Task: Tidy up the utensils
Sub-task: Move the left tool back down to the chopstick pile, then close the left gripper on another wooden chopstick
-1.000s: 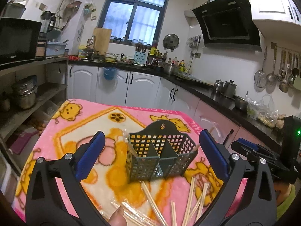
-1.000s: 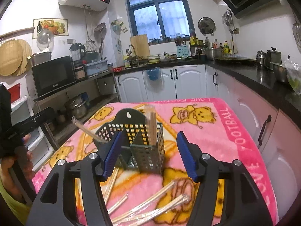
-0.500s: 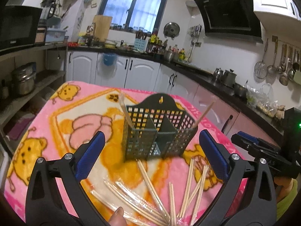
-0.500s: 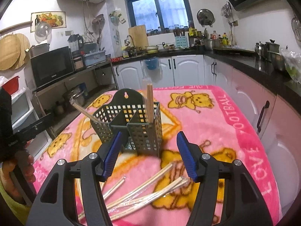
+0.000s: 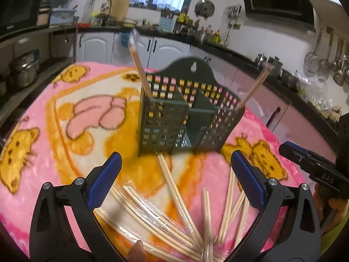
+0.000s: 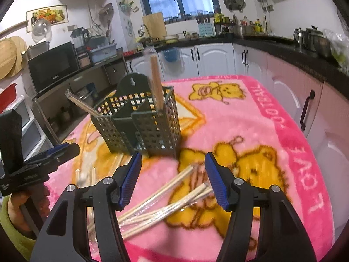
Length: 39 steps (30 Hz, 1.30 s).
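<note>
A dark green perforated utensil holder [image 5: 187, 113] [image 6: 141, 126] stands upright on the pink cartoon blanket [image 5: 65, 113]. One wrapped chopstick pair [image 5: 139, 65] leans in its left compartment and another chopstick [image 5: 253, 89] in its right one. Several loose chopsticks [image 5: 174, 196] [image 6: 165, 196], some in clear wrappers, lie scattered in front of the holder. My left gripper [image 5: 175, 155] hangs open just above them, nothing between its fingers. My right gripper [image 6: 172, 156] is open too, over the chopstick ends, also holding nothing.
Each gripper shows at the edge of the other's view, the left gripper [image 6: 43, 159] and the right gripper [image 5: 305, 159]. Pink cabinets [image 6: 305, 100] run close along the table's right side. A shelf with a microwave [image 6: 52, 65] and pots stands to the left.
Both grippers have sunk toward the table and tipped downward, so the holder and the loose chopsticks look nearer. Both stayed open; nothing was taken hold of.
</note>
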Available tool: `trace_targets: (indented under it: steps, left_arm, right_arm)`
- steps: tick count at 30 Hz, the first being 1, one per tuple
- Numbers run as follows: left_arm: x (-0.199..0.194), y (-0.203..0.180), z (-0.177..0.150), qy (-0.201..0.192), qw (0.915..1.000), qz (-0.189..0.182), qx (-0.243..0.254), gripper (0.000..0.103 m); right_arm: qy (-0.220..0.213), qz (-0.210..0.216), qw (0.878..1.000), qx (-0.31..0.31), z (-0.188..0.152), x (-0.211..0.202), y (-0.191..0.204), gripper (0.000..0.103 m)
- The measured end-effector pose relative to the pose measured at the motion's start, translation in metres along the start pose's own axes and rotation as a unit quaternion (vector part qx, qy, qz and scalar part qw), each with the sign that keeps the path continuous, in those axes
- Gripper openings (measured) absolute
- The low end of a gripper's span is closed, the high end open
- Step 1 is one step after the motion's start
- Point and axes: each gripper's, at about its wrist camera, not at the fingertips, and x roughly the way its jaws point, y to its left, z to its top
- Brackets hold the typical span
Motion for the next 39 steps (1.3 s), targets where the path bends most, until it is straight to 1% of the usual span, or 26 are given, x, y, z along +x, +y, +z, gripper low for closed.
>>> trace_targets:
  steps: [4,6,8,11,13,17,20,22,25,26,27,28,30,31,34,36,37,39]
  left_arm:
    - [0.020,0.000,-0.004,0.034,0.9994,-0.010,-0.005,0.092]
    - [0.031,0.001,-0.005,0.058,0.9981,-0.019,-0.010,0.084]
    - [0.039,0.002,-0.006,0.073,0.9968,-0.028,-0.013,0.081]
    - [0.053,0.003,-0.006,0.097,0.9946,-0.032,-0.016,0.072]
    - [0.062,0.005,-0.006,0.112,0.9932,-0.026,-0.018,0.071]
    - [0.076,0.007,-0.006,0.130,0.9913,-0.013,-0.018,0.070]
    - [0.083,0.007,-0.006,0.134,0.9909,0.002,-0.011,0.070]
    - [0.088,0.007,-0.006,0.135,0.9907,0.015,-0.008,0.070]
    - [0.095,0.007,-0.004,0.137,0.9901,0.031,0.001,0.070]
    - [0.097,0.007,-0.004,0.139,0.9898,0.034,0.002,0.069]
    - [0.100,0.007,-0.005,0.142,0.9893,0.036,0.003,0.063]
    - [0.102,0.006,-0.006,0.143,0.9889,0.039,0.007,0.062]
    - [0.106,0.002,-0.009,0.140,0.9887,0.048,0.021,0.061]
    - [0.106,0.001,-0.009,0.140,0.9885,0.052,0.025,0.061]
    - [0.108,0.000,-0.008,0.141,0.9878,0.060,0.026,0.056]
    - [0.109,0.004,-0.007,0.142,0.9878,0.061,0.020,0.052]
    - [0.109,0.006,-0.006,0.142,0.9880,0.060,0.014,0.051]
    - [0.109,0.009,-0.004,0.141,0.9879,0.063,0.011,0.044]
  right_arm:
    - [0.023,0.003,1.000,0.008,-0.004,0.012,-0.007,0.057]
    - [0.038,0.002,0.999,0.011,-0.005,0.022,-0.011,0.055]
    - [0.051,0.006,0.999,0.014,-0.005,0.031,-0.013,0.054]
    - [0.079,0.014,0.997,0.021,-0.004,0.050,-0.016,0.052]
    - [0.096,0.017,0.995,0.027,-0.004,0.061,-0.018,0.051]
    - [0.131,0.015,0.990,0.039,-0.003,0.086,-0.023,0.050]
    - [0.160,0.004,0.986,0.041,-0.002,0.106,-0.025,0.050]
    - [0.169,0.002,0.985,0.040,-0.004,0.112,-0.024,0.048]
    - [0.168,-0.007,0.985,0.035,-0.006,0.114,-0.021,0.045]
    - [0.167,-0.010,0.985,0.036,-0.006,0.114,-0.021,0.042]
    - [0.166,-0.012,0.985,0.037,-0.007,0.114,-0.022,0.040]
    - [0.166,-0.014,0.985,0.038,-0.007,0.114,-0.023,0.039]
    - [0.163,-0.017,0.986,0.040,-0.007,0.114,-0.025,0.031]
    - [0.162,-0.017,0.986,0.041,-0.007,0.115,-0.026,0.029]
    - [0.160,-0.013,0.986,0.046,-0.006,0.114,-0.027,0.021]
    - [0.155,-0.004,0.986,0.054,-0.006,0.112,-0.028,0.011]
    - [0.152,0.003,0.986,0.060,-0.005,0.111,-0.028,0.010]
    - [0.148,0.018,0.986,0.068,-0.005,0.109,-0.027,0.009]
